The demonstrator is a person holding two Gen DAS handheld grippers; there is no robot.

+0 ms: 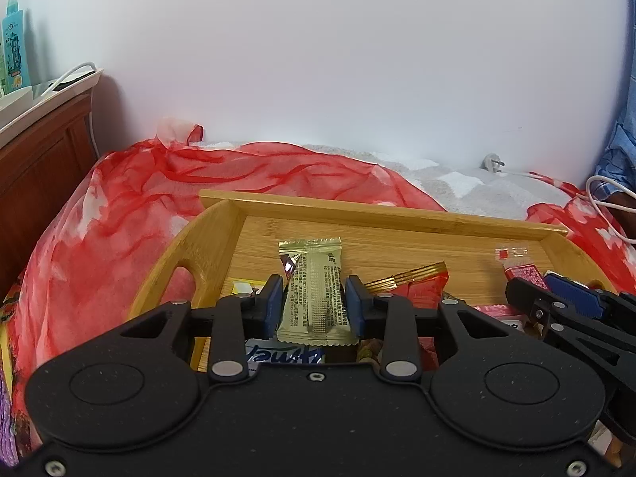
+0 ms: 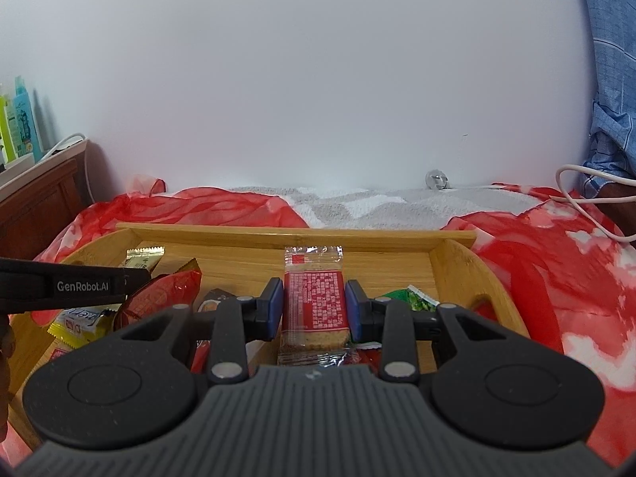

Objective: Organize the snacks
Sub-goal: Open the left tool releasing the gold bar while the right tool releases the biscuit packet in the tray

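Observation:
My left gripper (image 1: 314,298) is shut on a gold foil snack packet (image 1: 315,290) and holds it over the bamboo tray (image 1: 357,214). My right gripper (image 2: 314,302) is shut on a clear-wrapped biscuit with a red label (image 2: 314,302) over the same tray (image 2: 294,233). The right gripper also shows at the right of the left wrist view (image 1: 556,298), with the biscuit's red label (image 1: 516,268) beyond it. The left gripper's arm (image 2: 71,286) shows at the left of the right wrist view. Several other packets lie in the tray: a red and gold one (image 1: 421,282), a green one (image 2: 417,298).
The tray rests on a red and white cloth (image 1: 119,214) over a grey towel (image 2: 357,202) on a bed by a white wall. A wooden headboard (image 1: 35,159) with bottles (image 1: 14,47) is at left. A white cable (image 2: 584,194) and plug (image 1: 493,163) lie at right.

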